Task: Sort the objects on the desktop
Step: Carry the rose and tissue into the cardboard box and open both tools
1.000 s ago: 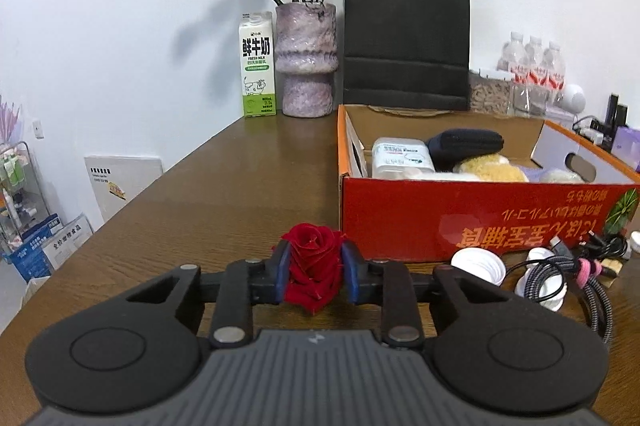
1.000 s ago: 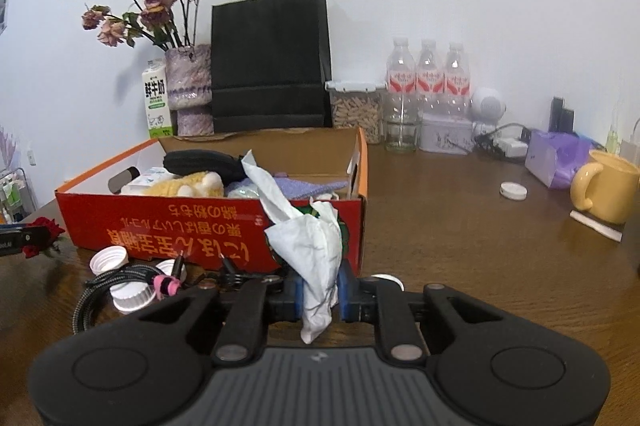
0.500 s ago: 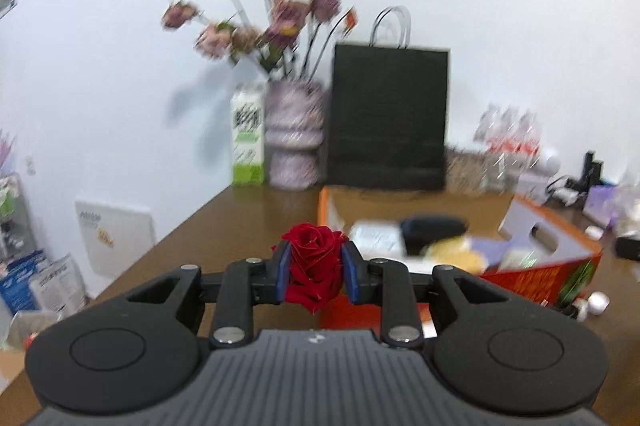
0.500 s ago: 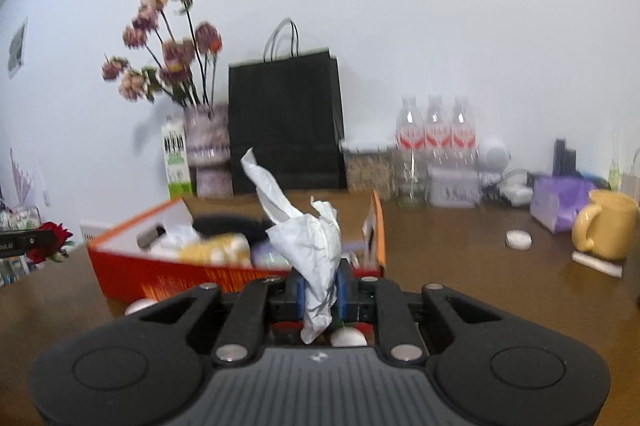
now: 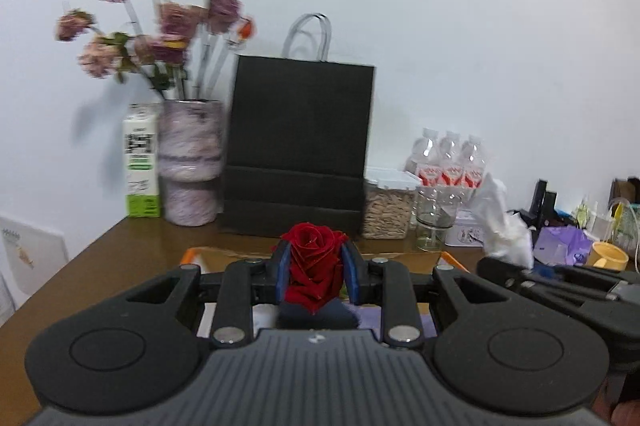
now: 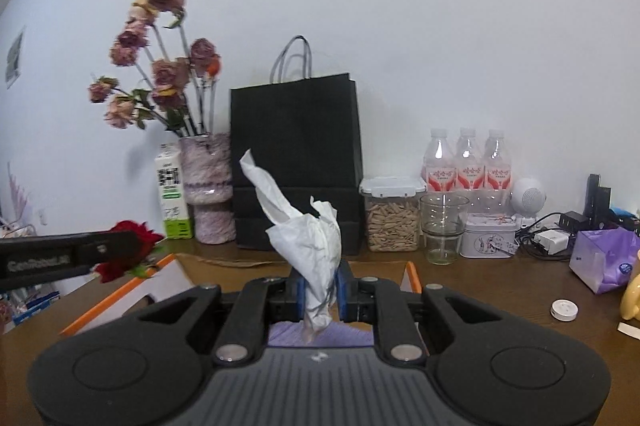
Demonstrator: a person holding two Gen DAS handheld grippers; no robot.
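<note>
Left tongs clamped on a red rose, blue pads pressing both sides of the bloom. Right tongs pinched narrow on a crumpled white tissue, which sticks up above the pads. Both are held above the orange-edged cardboard box, rose toward its left side, tissue over the middle.

Left wrist view only: dark pouch in the box directly below the rose, and the right tongs side-on with the tissue at far right. Yellow mug shows whole here; the right view clips it at the edge.

Right wrist view only: left tongs entering from the left edge with the rose, purple cloth in the box under the tissue, one white bottle cap on the table, white round speaker, chargers and cables.

Both views, along the wall: 3 water bottles, 1 black paper bag, 1 milk carton, 1 vase of dried roses, 1 lidded container of seeds, 1 empty glass, 1 tin, 1 purple tissue pack.
</note>
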